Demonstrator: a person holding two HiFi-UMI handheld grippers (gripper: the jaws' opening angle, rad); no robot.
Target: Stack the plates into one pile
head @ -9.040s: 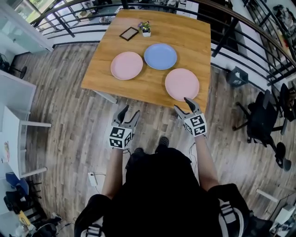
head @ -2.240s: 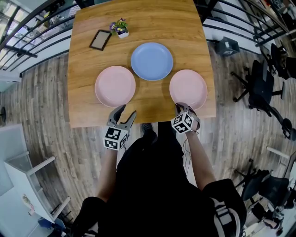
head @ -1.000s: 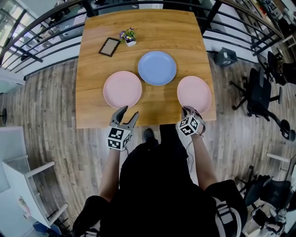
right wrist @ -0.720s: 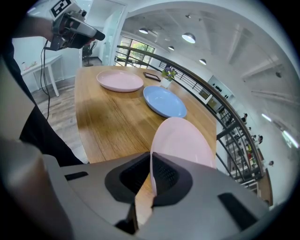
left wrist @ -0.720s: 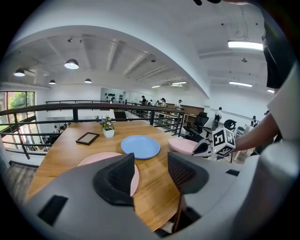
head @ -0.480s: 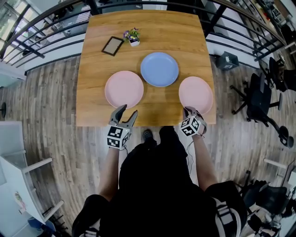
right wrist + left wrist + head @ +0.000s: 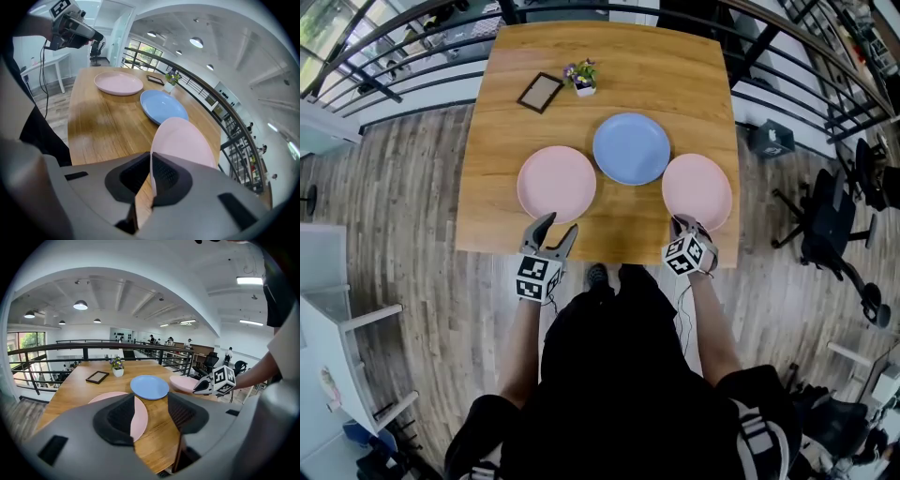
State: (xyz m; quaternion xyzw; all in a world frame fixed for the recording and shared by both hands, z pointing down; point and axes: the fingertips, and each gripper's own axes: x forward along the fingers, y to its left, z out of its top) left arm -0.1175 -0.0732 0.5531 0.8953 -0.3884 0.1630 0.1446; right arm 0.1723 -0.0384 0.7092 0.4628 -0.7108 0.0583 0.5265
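Plates, three of them, lie apart on the counter [image 7: 609, 56], and none is on top of another yet. The right pink plate [image 7: 697, 190] is near the front edge. The blue plate [image 7: 631, 148] is in the middle, farther back. The left pink plate [image 7: 556, 183] is on the other side.

The right gripper [image 7: 682, 225] has its fingers [image 7: 168, 177] pressed on the near rim of the right pink plate. I cannot tell if that plate is off the wood yet. The left gripper [image 7: 553, 228] hangs by the front edge, just before the left pink plate. Its fingers [image 7: 117, 416] are spread with nothing between them.

The plates look hard, stiff and smooth. They are probably not heavy, but a thin pinch on one rim could slip and let the plate tip. A drop could crack it. The rim is the only good place to grab, since each plate lies flat. It should go down softly on the next one.

The counter is flat, smooth wood. A small flower pot [image 7: 581, 77] and a frame [image 7: 541, 92] stand at the far side, well apart from the plates. Around it are a wood floor [image 7: 403, 216], a black railing [image 7: 412, 28] and a chair [image 7: 830, 225].
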